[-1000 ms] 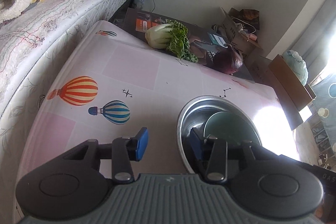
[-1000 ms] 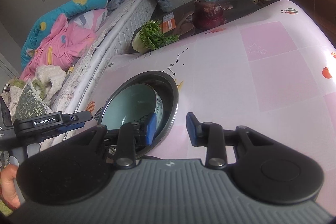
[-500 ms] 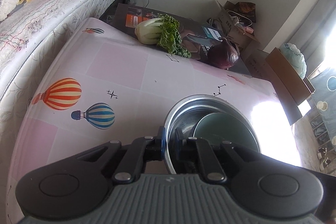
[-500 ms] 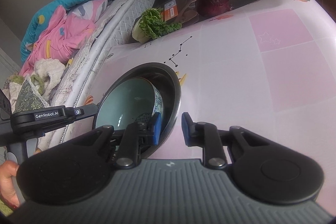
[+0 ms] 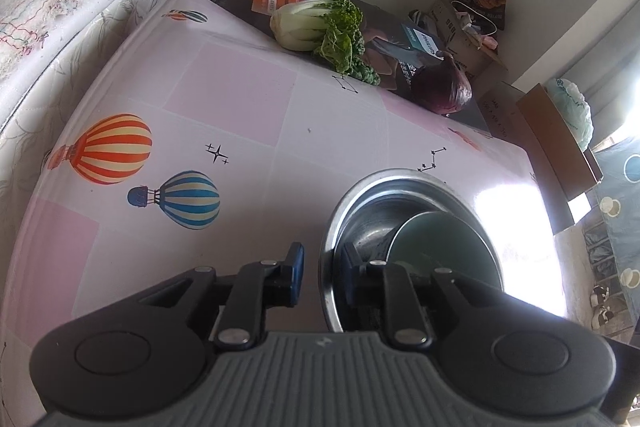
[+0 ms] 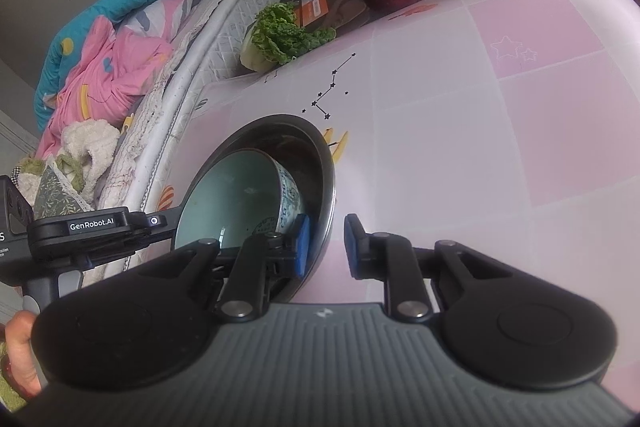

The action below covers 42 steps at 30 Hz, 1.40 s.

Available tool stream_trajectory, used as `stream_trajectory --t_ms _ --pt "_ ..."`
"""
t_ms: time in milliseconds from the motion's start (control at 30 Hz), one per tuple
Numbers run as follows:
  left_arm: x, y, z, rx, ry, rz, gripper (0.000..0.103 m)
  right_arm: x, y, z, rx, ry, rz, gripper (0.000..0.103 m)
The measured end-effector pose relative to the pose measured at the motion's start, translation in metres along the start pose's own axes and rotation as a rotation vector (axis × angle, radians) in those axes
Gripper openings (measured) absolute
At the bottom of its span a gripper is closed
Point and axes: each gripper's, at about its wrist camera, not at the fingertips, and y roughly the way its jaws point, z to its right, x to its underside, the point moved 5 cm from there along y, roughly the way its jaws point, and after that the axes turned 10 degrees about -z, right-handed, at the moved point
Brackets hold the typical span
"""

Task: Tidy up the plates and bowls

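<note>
Both grippers closing in on steel bowl [image 5: 404, 195] rim | left gripper [image 5: 320, 277] opening, unclamped | right gripper [image 6: 326, 247] straddling, not pinching | lift looking imminent

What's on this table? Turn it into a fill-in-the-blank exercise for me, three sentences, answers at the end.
1. The pale green bowl sits inside a larger bowl made of ____.
2. The tablecloth is printed with hot-air ____.
3. The pink bedding lies on the ____ next to the table.

Missing words: metal; balloons; bed.
</note>
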Motion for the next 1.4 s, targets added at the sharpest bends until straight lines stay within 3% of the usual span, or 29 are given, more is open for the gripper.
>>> stream_trajectory --t_ms 400,667,800,1400 --pt "0.009 0.022 -0.001 0.006 -0.018 -0.059 0.017 -0.007 0.010 0.003 -0.001 0.045 -0.018 0.021" --pt "0.011 0.022 0.002 0.004 -0.017 -0.045 0.011 -0.015 0.024 0.004 0.001 0.055 -0.014 0.018" --pt "0.013 0.021 0.003 0.007 -0.018 -0.036 0.010 -0.016 0.027 0.002 -0.023 0.046 -0.013 0.008" --pt "0.017 0.001 0.012 0.008 -0.008 0.012 0.009 -0.012 0.007 -0.008 -0.013 0.008 0.023 0.008"
